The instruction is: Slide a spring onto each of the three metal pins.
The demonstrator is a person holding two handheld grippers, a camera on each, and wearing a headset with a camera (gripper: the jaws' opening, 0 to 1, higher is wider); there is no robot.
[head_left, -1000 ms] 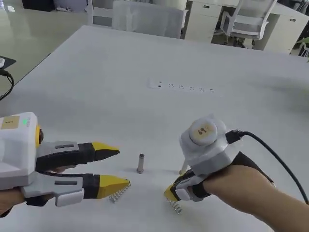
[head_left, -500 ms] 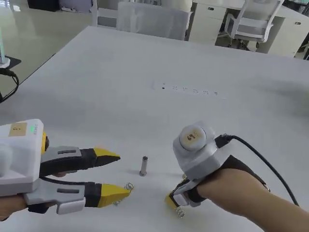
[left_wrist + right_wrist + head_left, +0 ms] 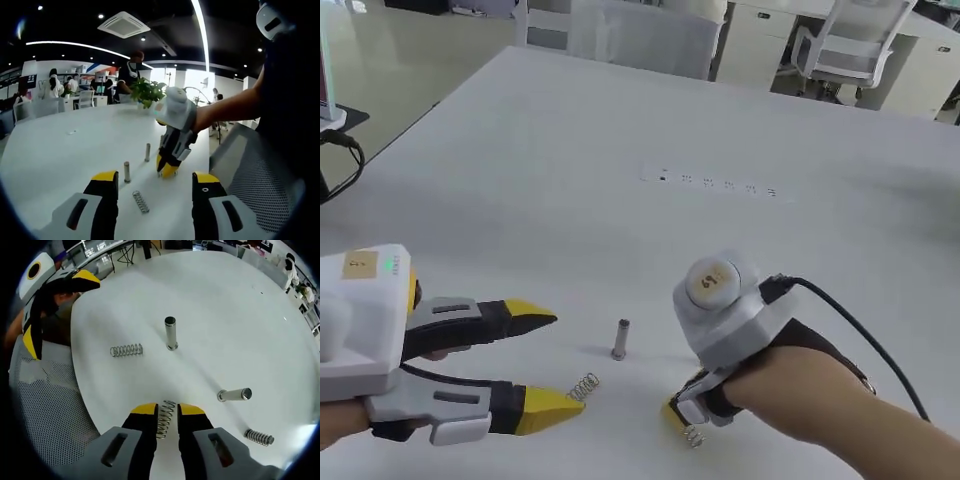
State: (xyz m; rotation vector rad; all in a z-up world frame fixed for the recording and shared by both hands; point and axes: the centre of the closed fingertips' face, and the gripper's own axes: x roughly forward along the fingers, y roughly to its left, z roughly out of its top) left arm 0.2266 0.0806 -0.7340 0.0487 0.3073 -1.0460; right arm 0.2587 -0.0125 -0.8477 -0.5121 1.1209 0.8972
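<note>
1. Head view.
   - The left tongs (image 3: 568,362) are standing apart and gripping nothing.
   - Against a second ago, they are sitting farther back from the first pin (image 3: 620,340).
   - The loose spring (image 3: 583,385), then right at the lower tip, is now lying free on the surface (image 3: 520,150) just ahead of that tip.
   - The right tongs (image 3: 680,412) are pointing down at the surface as before, with the gripped spring (image 3: 692,435) poking out below them.
2. Left gripper view.
   - This view's own jaws are gaping wide, and the loose spring (image 3: 140,201) is lying between and just ahead of them.
   - The first pin (image 3: 127,171) and the second pin (image 3: 147,152) are both standing upright and bare.
   - The right tongs are touching down just beside the second pin.
3. Right gripper view.
   - The jaws are nearly together, apparently clamping the gripped spring (image 3: 165,419).
   - A third spring (image 3: 259,437) is lying beyond the second pin (image 3: 234,394).
   - Judgement: no pin in view is carrying a spring yet. With the left tongs backing off, the right tongs' spring is probably going on first.
</note>
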